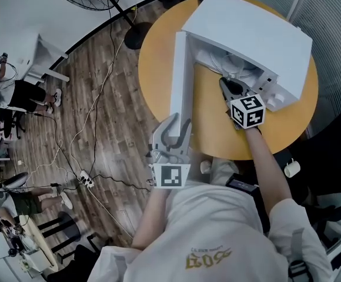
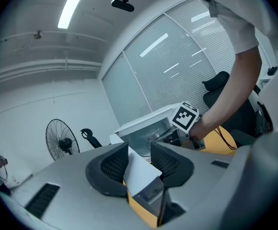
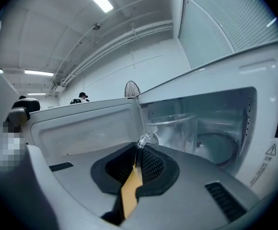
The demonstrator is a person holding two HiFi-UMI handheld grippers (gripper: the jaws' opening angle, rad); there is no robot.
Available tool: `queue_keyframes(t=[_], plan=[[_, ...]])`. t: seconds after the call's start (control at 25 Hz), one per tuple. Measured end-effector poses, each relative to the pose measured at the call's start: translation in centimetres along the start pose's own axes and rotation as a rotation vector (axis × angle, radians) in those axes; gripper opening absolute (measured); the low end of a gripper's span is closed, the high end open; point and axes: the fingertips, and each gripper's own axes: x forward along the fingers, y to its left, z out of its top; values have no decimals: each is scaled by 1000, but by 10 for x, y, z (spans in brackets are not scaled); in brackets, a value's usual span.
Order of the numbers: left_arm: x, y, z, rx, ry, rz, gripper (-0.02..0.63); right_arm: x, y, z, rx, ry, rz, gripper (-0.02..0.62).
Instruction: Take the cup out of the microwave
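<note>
So that the door [image 1: 180, 81] cannot swing shut, my left claw [image 2: 139, 153] pinches its edge while my right claw [image 3: 138, 158] squeezes the rim of the clear cup [image 3: 175, 127] just inside the microwave [image 1: 258, 34].

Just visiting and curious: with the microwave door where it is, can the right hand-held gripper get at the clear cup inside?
Seemingly yes. The door is swung wide, clamped by the left hand-held gripper, so the opening is free; the right hand-held gripper is shut on the cup, apparently by its handle.
</note>
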Motion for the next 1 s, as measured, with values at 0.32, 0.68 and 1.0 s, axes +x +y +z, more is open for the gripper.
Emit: queue_keyframes(t=[0.32, 0.68, 1.0], plan=[[-1, 1, 2, 4, 3, 0, 157, -21, 17, -15, 24, 12, 18, 20], [-1, 2, 7, 19, -16, 12, 156, -42, 37, -47, 40, 51, 54, 20], [-1, 1, 2, -6, -4, 15, 156, -50, 52, -70, 61, 83, 101, 20]])
